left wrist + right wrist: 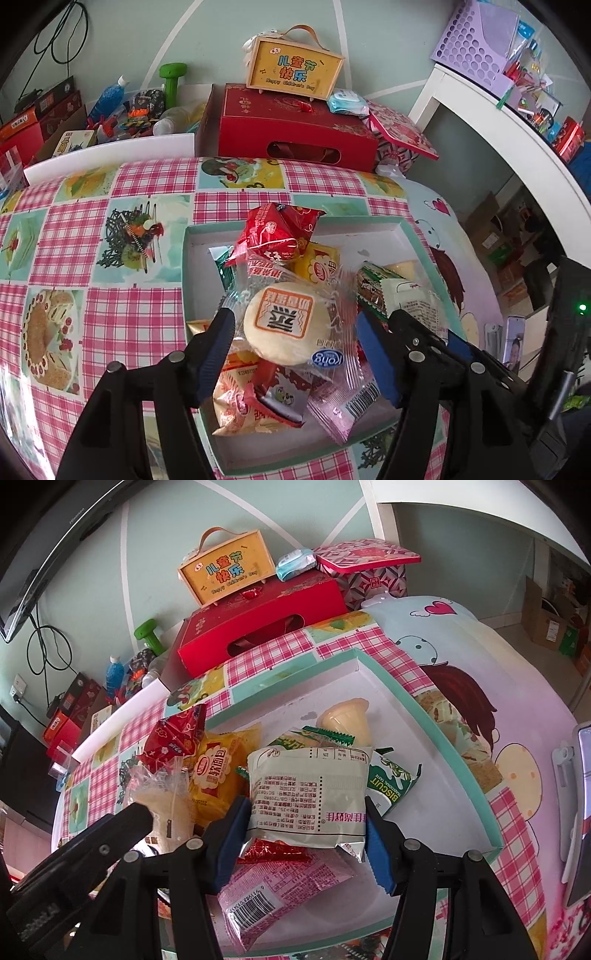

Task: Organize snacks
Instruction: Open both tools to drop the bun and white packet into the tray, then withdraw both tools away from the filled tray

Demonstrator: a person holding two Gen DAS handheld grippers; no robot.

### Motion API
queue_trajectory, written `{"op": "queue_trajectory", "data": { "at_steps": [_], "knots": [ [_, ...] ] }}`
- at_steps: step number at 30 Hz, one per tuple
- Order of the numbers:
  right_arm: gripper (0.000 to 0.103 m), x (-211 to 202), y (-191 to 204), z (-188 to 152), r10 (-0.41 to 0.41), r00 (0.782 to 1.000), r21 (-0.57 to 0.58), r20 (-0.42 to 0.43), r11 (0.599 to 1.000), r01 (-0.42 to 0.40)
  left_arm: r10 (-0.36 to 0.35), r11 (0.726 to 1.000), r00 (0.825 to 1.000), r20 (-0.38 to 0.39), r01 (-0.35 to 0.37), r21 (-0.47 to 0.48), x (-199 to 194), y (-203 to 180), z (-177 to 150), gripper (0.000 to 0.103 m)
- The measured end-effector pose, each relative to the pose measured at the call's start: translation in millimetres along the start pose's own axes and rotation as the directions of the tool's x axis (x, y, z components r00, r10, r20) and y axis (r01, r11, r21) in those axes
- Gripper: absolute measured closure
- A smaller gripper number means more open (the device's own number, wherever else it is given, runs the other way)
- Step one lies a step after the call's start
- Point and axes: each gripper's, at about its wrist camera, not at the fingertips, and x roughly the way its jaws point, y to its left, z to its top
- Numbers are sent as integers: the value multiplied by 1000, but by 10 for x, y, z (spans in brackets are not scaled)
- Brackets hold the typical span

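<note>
- Left gripper (pixel 294 315) jaws are loose. The round cake packet (pixel 284 321) sits between the blue pads, which are only at the crinkly wrapper edges and don't squeeze it.
- Right gripper (pixel 306 801) jaws are clamped on the white packet (pixel 306 786), printed back facing up, a pad on each side.
- Both packets are over the snack pile in the teal-rimmed box (pixel 192 280). It sits on a pink-check tablecloth (pixel 110 266) with dessert pictures.
- Room, from the left view: a red gift box (pixel 288 125) is at 12 o'clock behind the table, with a yellow handled case (pixel 295 70) on top. There's a green dumbbell (pixel 171 79) at 11 and a white shelf (pixel 498 122) with a purple basket (pixel 469 40) at 2.
- Only the right view shows the dark monitor (pixel 48 535) at 10 o'clock and a pale jelly cup (pixel 347 720) in the box at 12.
- Only the left view shows the cake's orange label and a phone (pixel 513 339) at 3.
</note>
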Motion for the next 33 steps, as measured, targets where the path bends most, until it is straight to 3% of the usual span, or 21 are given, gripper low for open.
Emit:
{"op": "queue_trajectory", "data": {
  "at_steps": [5,10,16,22,25,27,33],
  "knots": [
    [40,-18,63,-10,25,1000,-16,5,1000,-25,23,998,999,26,-21,-52,-153,189,-16,33],
    [40,10,161,-30,38,999,-41,-2,998,-38,101,987,995,26,-97,-129,-209,475,-34,33],
    [39,130,317,-86,33,999,-88,-42,995,-36,217,946,974,-72,-228,-231,-74,814,-96,33],
    [37,165,372,-109,0,999,-118,-42,993,-5,238,915,959,-151,-274,-297,62,1006,-191,33],
    [29,171,360,-106,-6,999,-118,-44,993,1,258,908,952,-167,-297,-294,98,1021,-203,29],
    [26,181,366,-107,-1,999,-125,-52,992,-5,261,908,951,-167,-300,-291,106,1023,-205,19],
    [11,159,447,-136,-32,999,-176,-38,984,25,283,903,943,-177,-324,-282,135,1012,-203,19]
  ]
}}
